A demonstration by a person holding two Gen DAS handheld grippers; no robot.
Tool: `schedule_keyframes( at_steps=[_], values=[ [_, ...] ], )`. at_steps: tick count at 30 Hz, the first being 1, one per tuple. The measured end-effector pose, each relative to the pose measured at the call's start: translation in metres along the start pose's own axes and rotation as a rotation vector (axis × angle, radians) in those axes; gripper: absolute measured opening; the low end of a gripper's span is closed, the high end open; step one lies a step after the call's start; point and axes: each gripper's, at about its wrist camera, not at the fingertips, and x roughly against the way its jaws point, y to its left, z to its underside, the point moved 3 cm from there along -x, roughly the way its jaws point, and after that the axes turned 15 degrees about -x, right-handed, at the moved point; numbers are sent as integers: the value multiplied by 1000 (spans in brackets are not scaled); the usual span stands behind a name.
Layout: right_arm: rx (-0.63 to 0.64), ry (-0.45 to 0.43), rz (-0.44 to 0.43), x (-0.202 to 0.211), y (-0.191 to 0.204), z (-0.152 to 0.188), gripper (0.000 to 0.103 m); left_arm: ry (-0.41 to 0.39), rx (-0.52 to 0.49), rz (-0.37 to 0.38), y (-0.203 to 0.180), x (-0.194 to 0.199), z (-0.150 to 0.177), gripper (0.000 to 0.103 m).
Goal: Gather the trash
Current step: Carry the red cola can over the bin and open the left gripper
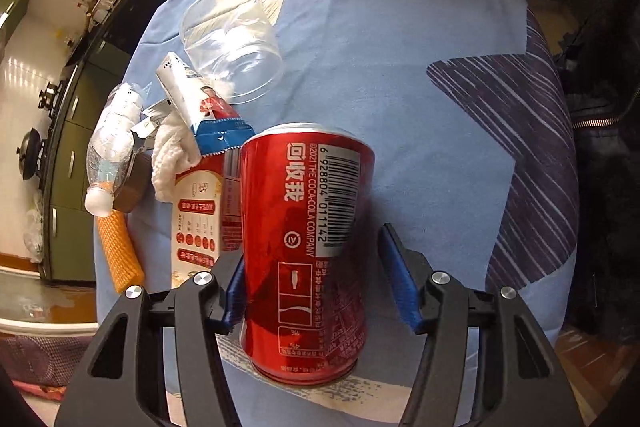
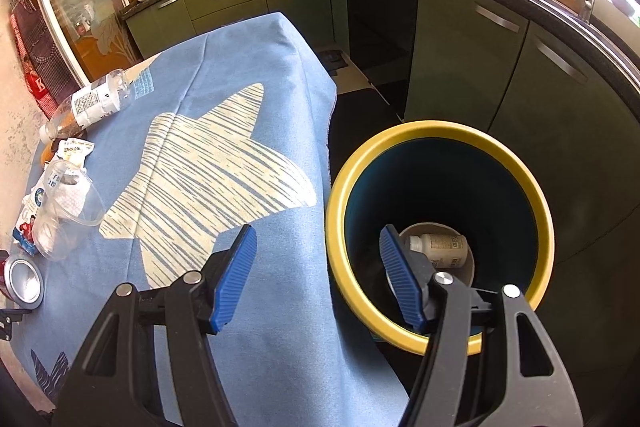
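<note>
A red Coca-Cola can stands on the blue cloth between the fingers of my left gripper. The left pad is at the can's side; the right pad stands a little apart, so the jaws are open around it. The can's top shows in the right wrist view. My right gripper is open and empty, above the table's edge and the yellow-rimmed blue bin. A white bottle lies in the bin.
Left of the can lie a clear plastic cup, snack wrappers, a plastic bottle, a white cloth, a paper packet and an orange roll. Green kitchen cabinets stand behind the bin.
</note>
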Motion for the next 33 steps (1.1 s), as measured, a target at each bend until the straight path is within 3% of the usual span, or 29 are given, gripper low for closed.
schedule_keyframes(
  at_steps=[2,6,10,14,18,24,28,33],
  values=[
    [-4,1,-5,0,-1,1,61,2,23,13,0,-4,0,52],
    [-8,-4,-17,3,-5,4,61,-20,92,48,2,2,0,51],
    [-47,-22,-22,11,-21,3,61,-113,165,28,14,32,-15,51],
    [-106,-62,-22,27,-48,2,61,-214,227,-6,36,63,-53,51],
    [-205,-115,2,53,-95,6,61,-336,280,7,67,78,-113,51],
    [-352,-171,61,87,-168,21,61,-490,347,146,114,60,-233,52],
    [-411,-189,89,101,-200,30,61,-490,399,299,144,9,-317,52],
    [-461,-196,106,109,-226,41,61,-412,420,346,154,-57,-388,52]
  ],
)
